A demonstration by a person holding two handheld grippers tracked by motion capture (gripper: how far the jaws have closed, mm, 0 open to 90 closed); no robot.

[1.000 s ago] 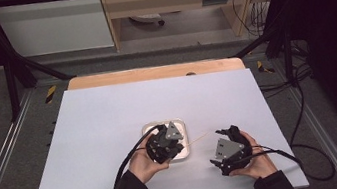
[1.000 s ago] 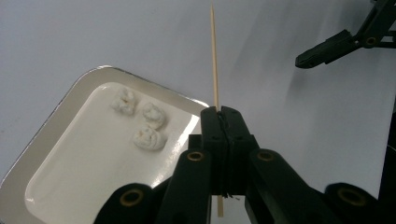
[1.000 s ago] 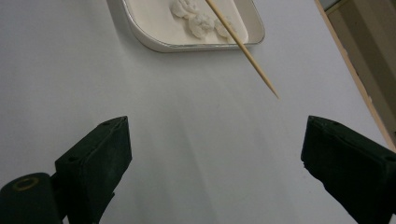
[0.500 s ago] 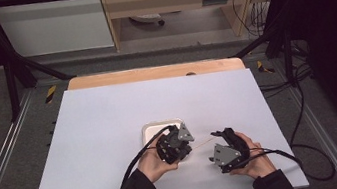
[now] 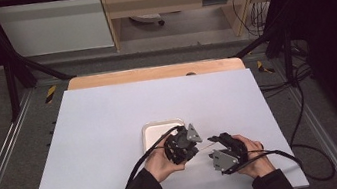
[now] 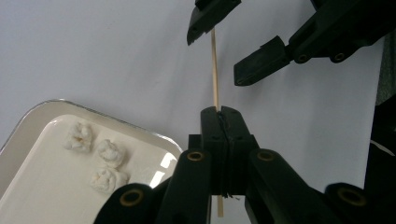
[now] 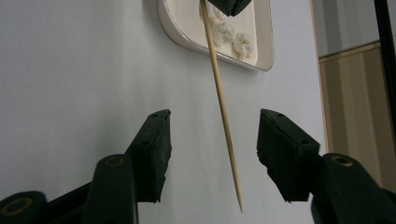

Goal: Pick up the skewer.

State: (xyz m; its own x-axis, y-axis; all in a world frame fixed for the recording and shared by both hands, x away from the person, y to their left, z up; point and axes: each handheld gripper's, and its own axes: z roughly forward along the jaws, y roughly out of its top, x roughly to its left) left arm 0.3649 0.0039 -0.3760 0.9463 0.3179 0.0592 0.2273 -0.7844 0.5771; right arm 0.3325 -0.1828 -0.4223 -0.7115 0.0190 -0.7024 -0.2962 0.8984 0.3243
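Observation:
A thin wooden skewer point(image 6: 215, 70) is clamped upright in my left gripper point(image 6: 219, 112), which is shut on it. The skewer's pointed end point(image 7: 224, 116) reaches in between the two jaws of my right gripper point(image 7: 215, 116), which stand open on either side without touching it. In the high view the left gripper point(image 5: 184, 145) sits just off the tray's near right corner. The right gripper point(image 5: 223, 152) is close to its right, with the skewer point(image 5: 208, 145) bridging the gap. The right gripper's open jaws point(image 6: 261, 60) also show in the left gripper view.
A small white tray point(image 5: 154, 129) lies mid-table on the white tabletop point(image 5: 111, 133). It holds three white puffy lumps point(image 6: 100, 161), which also show in the right gripper view point(image 7: 229, 32). Cables trail from both grippers toward the table's front edge.
My left gripper has moved right, off the tray, carrying the skewer toward the right gripper. The right gripper has barely shifted.

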